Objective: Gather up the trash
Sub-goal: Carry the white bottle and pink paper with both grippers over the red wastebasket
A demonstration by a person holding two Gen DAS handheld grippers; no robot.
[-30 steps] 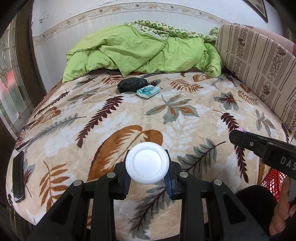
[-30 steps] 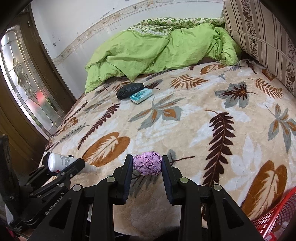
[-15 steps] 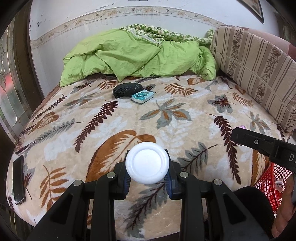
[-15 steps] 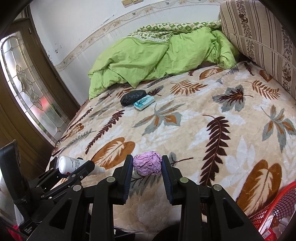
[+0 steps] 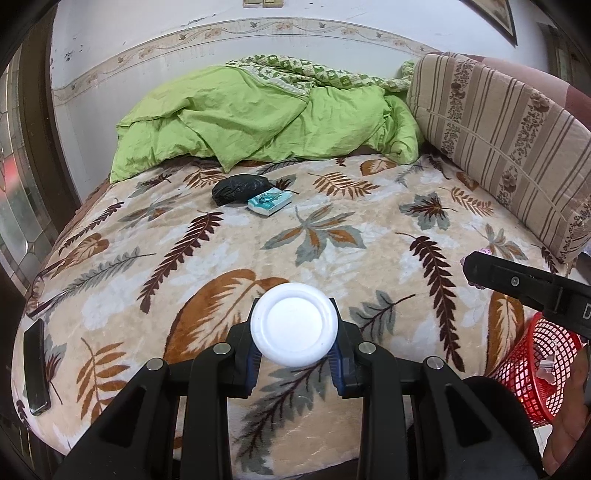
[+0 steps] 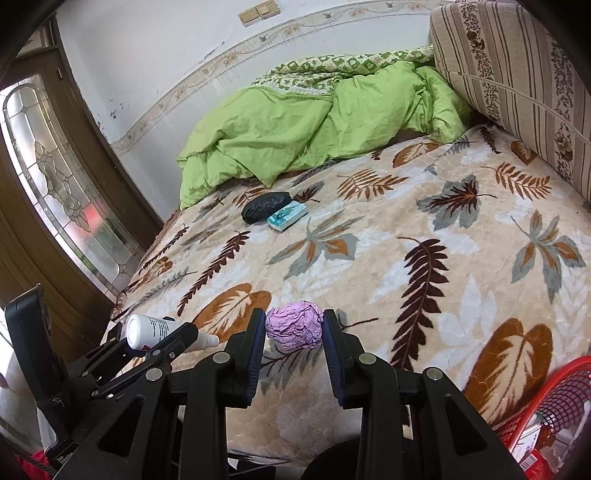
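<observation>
Over the plush leaf-print blanket (image 5: 332,229), left tongs (image 5: 294,334) pinch a round white bottle (image 5: 294,324), right tongs (image 6: 294,332) a crinkled purple wad (image 6: 294,329).

We see only the round end of the white bottle (image 5: 294,324) in the left wrist view; its body hides behind that end. The print on its label (image 6: 157,325) is too small for us to read. The red basket (image 6: 550,413) is cut off by the picture's lower right edge, and we cannot tell what the scraps inside are. The picture frame (image 5: 496,16) on the wall is clipped at the top.
</observation>
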